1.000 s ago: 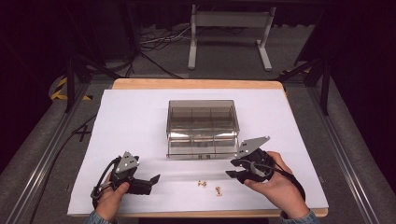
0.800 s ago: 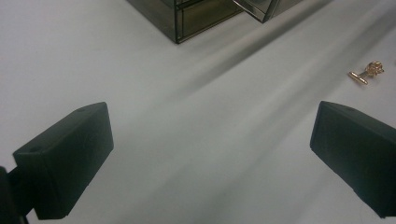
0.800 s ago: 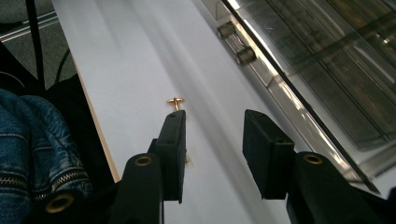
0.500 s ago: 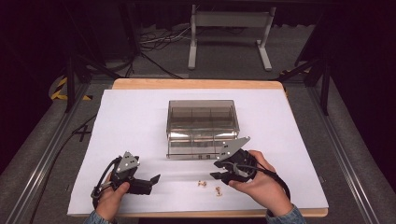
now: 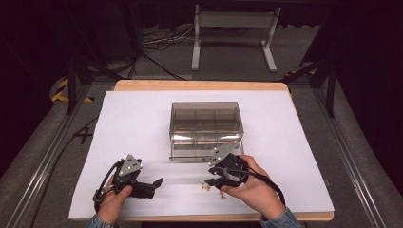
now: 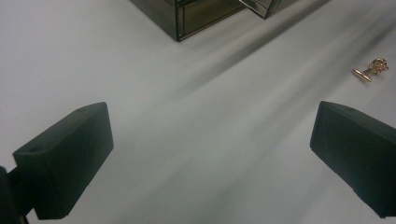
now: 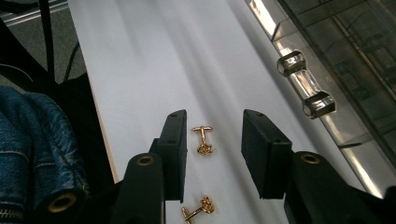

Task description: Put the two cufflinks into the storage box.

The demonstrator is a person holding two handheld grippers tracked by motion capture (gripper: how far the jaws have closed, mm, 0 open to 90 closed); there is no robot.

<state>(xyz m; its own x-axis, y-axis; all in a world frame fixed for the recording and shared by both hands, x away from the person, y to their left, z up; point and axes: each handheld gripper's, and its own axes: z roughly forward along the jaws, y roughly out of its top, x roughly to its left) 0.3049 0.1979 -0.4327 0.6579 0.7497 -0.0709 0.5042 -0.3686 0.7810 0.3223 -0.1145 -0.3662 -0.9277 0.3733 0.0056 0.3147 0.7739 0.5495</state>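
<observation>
The left gripper [image 5: 153, 184] was held low over the surface [image 5: 142, 123], its jaws wide with nothing between them, apparently kept clear while the other hand worked. At centre, a clear box [image 5: 205, 129] stood with its drawer pulled out toward the person, presumably readied to take the cufflinks. The right gripper [image 7: 211, 154] was lowered over one cufflink [image 7: 203, 141], which lay on the surface between jaws that had just been closing but were not yet touching it. A second cufflink [image 7: 198, 208] lay just beside it.
</observation>
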